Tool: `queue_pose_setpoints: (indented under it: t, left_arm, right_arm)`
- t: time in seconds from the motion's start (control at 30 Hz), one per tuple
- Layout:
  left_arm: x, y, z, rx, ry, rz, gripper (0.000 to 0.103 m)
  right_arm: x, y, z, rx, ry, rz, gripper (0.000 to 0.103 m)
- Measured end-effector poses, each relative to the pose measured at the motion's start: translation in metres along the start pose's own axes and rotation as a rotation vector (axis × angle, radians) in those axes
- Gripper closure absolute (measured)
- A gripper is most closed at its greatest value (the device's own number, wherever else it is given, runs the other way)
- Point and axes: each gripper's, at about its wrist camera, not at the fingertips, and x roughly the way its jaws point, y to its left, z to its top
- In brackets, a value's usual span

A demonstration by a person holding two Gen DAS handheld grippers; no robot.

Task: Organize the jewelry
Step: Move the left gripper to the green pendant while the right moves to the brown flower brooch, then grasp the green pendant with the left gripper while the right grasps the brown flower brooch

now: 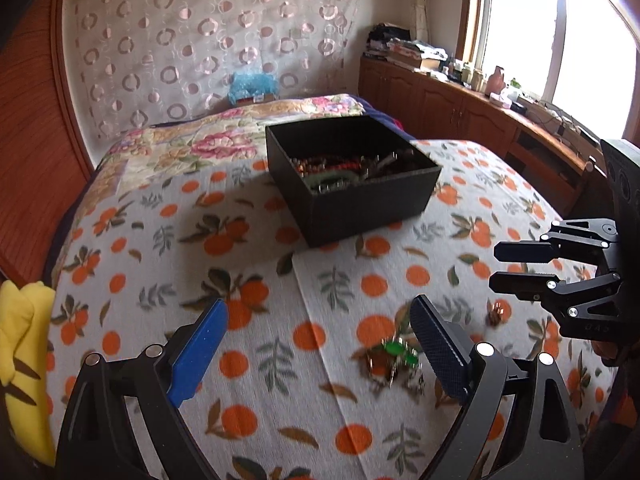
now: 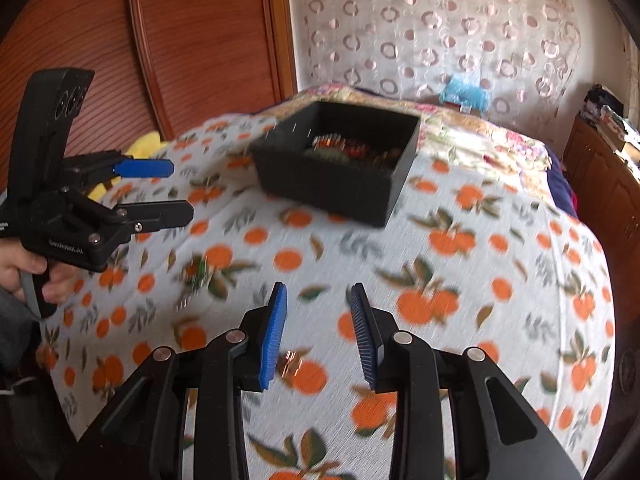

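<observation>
A black box [image 1: 372,208] holding several pieces of jewelry stands on the orange-print blanket, far from both grippers. My left gripper [image 1: 320,304] is open wide above the blanket, with nothing between its fingers. A green-stoned piece of jewelry [image 1: 394,356] lies on the blanket just inside its right finger [image 1: 436,348]. A small copper-coloured piece [image 1: 496,314] lies further right, below my right gripper [image 1: 495,266]. In the right wrist view my right gripper [image 2: 318,288] is partly open and holds nothing. The copper piece [image 2: 290,364] shows beside its left pad. The box [image 2: 328,188] lies ahead, my left gripper [image 2: 182,190] to the left.
The blanket [image 1: 240,360] covers a bed. A yellow soft thing [image 1: 20,360] lies at its left edge by a wooden panel [image 1: 28,160]. Wooden cabinets [image 1: 460,108] with clutter run under the window on the right. A hand [image 2: 24,272] holds the left gripper's handle.
</observation>
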Motion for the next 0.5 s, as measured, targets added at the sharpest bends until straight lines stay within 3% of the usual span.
queue_pose_setpoints:
  t: [0.5]
  left_arm:
    - [0.006, -0.016, -0.022, 0.038, 0.062, -0.016, 0.014]
  right_arm:
    - [0.006, 0.021, -0.018, -0.077, 0.073, -0.006, 0.068]
